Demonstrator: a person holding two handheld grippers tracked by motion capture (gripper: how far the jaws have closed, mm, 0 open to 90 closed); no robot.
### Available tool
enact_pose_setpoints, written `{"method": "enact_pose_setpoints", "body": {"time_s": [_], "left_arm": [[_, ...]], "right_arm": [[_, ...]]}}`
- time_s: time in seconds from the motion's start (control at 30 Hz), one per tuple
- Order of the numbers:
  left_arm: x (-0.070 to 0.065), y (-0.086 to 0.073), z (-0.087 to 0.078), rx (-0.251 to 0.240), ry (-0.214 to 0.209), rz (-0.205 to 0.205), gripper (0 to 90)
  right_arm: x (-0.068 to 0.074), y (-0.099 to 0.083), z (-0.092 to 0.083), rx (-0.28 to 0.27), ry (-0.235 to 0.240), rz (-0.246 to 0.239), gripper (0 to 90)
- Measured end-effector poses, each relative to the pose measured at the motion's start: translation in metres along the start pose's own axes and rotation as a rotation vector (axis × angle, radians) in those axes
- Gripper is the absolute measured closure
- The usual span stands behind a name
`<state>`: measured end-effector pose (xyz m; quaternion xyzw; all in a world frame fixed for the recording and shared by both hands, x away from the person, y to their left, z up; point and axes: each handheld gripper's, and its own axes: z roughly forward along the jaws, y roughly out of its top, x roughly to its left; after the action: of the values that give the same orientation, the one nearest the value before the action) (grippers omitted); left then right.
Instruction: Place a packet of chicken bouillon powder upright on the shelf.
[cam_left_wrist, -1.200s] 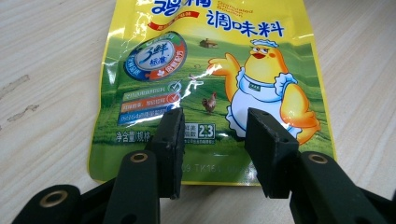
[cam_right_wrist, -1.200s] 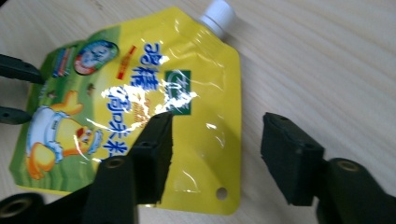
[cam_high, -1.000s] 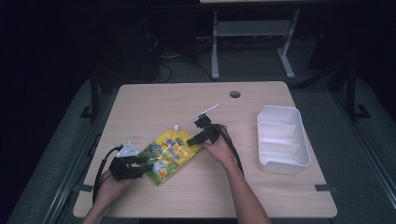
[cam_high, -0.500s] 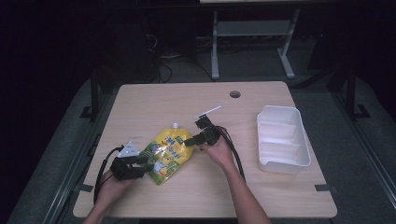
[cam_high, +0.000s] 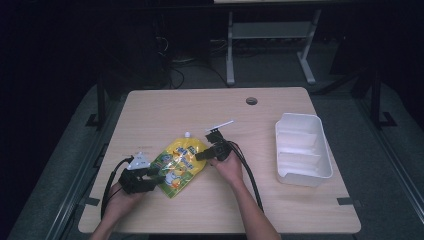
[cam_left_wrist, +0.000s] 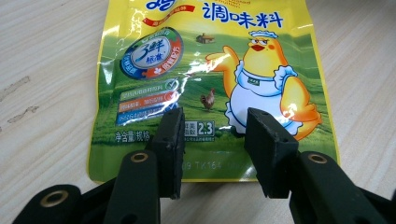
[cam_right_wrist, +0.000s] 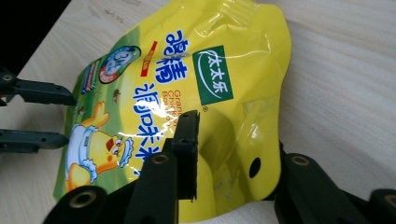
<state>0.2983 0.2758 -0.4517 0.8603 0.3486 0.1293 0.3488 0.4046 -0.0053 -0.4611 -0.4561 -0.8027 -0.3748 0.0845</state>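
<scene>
A yellow seasoning pouch (cam_high: 180, 162) with a cartoon chick lies on the wooden table (cam_high: 200, 110), its white spout pointing away. My left gripper (cam_high: 156, 175) sits at the pouch's bottom edge; in the left gripper view its jaws (cam_left_wrist: 212, 126) stand apart over the pouch (cam_left_wrist: 205, 70) without pinching it. My right gripper (cam_high: 202, 155) is at the pouch's right side. Its jaws (cam_right_wrist: 233, 135) have just been closing, one on the printed face, the other behind the raised edge of the pouch (cam_right_wrist: 196, 84). The left gripper (cam_right_wrist: 65, 119) shows at the far end.
A white divided tray (cam_high: 300, 117) stands at the table's right side. A round cable hole (cam_high: 251, 101) lies near the far edge. Cables trail from both grippers toward the near edge. A metal stand is on the dark floor behind the table.
The right gripper has crept slightly toward the pouch and taken its right edge, which now lifts a little. The left hand and gripper have stayed put.
</scene>
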Motion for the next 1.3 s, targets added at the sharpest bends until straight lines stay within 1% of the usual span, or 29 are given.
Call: {"method": "enact_pose_setpoints", "body": {"time_s": [0.03,0.07,0.1,0.17,0.2,0.23,0.27,0.3,0.4,0.47,0.53,0.57,0.6,0.63,0.67,0.7,0.73,0.8,0.83,0.87,0.93,1.07,1.1,1.13,1.17,1.2,1.23,1.27,1.3], "left_arm": [[0.000,0.000,0.000,0.000,0.000,-0.001,57.5],[0.000,0.000,0.000,0.000,0.000,-0.001,57.5],[0.000,0.000,0.000,0.001,0.000,-0.001,57.5],[-0.001,0.000,0.000,-0.002,0.000,0.001,57.3],[-0.001,0.000,0.000,-0.002,0.000,0.001,56.9],[0.000,0.000,0.000,-0.001,-0.003,0.008,55.9],[0.000,-0.001,0.000,-0.002,-0.008,0.011,55.9],[0.000,-0.001,-0.001,-0.001,-0.010,0.010,54.3],[0.000,0.000,-0.002,0.000,-0.021,0.012,52.4],[0.001,0.001,-0.003,-0.007,-0.039,-0.001,52.0],[0.000,0.002,-0.006,-0.016,-0.040,-0.005,50.6],[0.000,0.003,-0.010,-0.038,-0.044,-0.009,50.2],[0.000,0.003,-0.010,-0.038,-0.044,-0.009,49.7],[0.000,0.004,-0.012,-0.051,-0.043,-0.011,49.0],[0.000,0.004,-0.014,-0.064,-0.044,-0.013,49.0],[0.000,0.004,-0.016,-0.077,-0.042,-0.015,46.3],[0.000,0.005,-0.018,-0.087,-0.037,-0.012,46.3],[-0.001,0.006,-0.021,-0.108,-0.021,-0.010,39.8],[0.000,0.006,-0.023,-0.123,-0.022,-0.016,37.7],[0.000,0.006,-0.025,-0.137,-0.026,-0.023,37.7],[0.002,0.006,-0.028,-0.151,-0.024,-0.031,36.3],[0.005,0.005,-0.031,-0.178,-0.035,-0.056,33.9],[0.006,0.004,-0.031,-0.181,-0.039,-0.059,32.3],[0.006,0.004,-0.031,-0.182,-0.041,-0.062,31.6],[0.007,0.004,-0.031,-0.184,-0.045,-0.064,31.6],[0.007,0.004,-0.032,-0.188,-0.051,-0.063,30.8],[0.008,0.003,-0.032,-0.194,-0.061,-0.066,30.8],[0.009,0.003,-0.033,-0.201,-0.069,-0.070,30.3],[0.009,0.003,-0.033,-0.206,-0.074,-0.072,30.1]], "right_arm": [[0.000,0.000,0.001,-0.002,-0.003,-0.001,71.6],[0.001,-0.001,0.001,-0.011,-0.008,0.011,75.0],[0.001,-0.001,0.001,-0.011,-0.008,0.011,75.0],[0.000,-0.002,0.002,-0.017,0.004,0.038,77.1],[0.000,-0.002,0.002,-0.017,0.004,0.038,77.1],[0.000,-0.002,0.001,-0.017,0.003,0.035,79.0],[0.000,-0.002,0.001,-0.017,0.003,0.035,79.0],[0.001,-0.002,-0.001,-0.024,0.006,0.032,81.6],[0.001,-0.002,-0.005,-0.032,0.012,0.029,82.8],[0.002,-0.002,-0.008,-0.038,0.016,0.019,83.7],[0.003,-0.001,-0.015,-0.062,0.031,0.012,85.0],[0.004,-0.001,-0.017,-0.072,0.037,0.007,85.2],[0.004,-0.001,-0.017,-0.072,0.037,0.007,85.2],[0.008,0.000,-0.024,-0.086,0.047,-0.002,86.0],[0.008,0.000,-0.024,-0.086,0.047,-0.002,86.0],[0.011,0.000,-0.030,-0.103,0.054,-0.018,86.9],[0.011,0.000,-0.030,-0.103,0.054,-0.018,86.9],[0.015,0.001,-0.038,-0.117,0.064,-0.030,87.8],[0.019,0.001,-0.044,-0.125,0.067,-0.048,88.6],[0.019,0.001,-0.044,-0.125,0.067,-0.048,88.6],[0.024,0.001,-0.051,-0.136,0.073,-0.065,89.0],[0.035,0.002,-0.063,-0.148,0.077,-0.106,89.2],[0.041,0.004,-0.069,-0.153,0.078,-0.135,89.3],[0.044,0.004,-0.071,-0.155,0.080,-0.150,89.3],[0.044,0.004,-0.071,-0.155,0.080,-0.150,89.3],[0.050,0.005,-0.077,-0.157,0.080,-0.179,89.3],[0.050,0.005,-0.077,-0.157,0.080,-0.179,89.3],[0.056,0.006,-0.082,-0.157,0.086,-0.205,89.4],[0.059,0.007,-0.084,-0.156,0.092,-0.219,89.4]]}}
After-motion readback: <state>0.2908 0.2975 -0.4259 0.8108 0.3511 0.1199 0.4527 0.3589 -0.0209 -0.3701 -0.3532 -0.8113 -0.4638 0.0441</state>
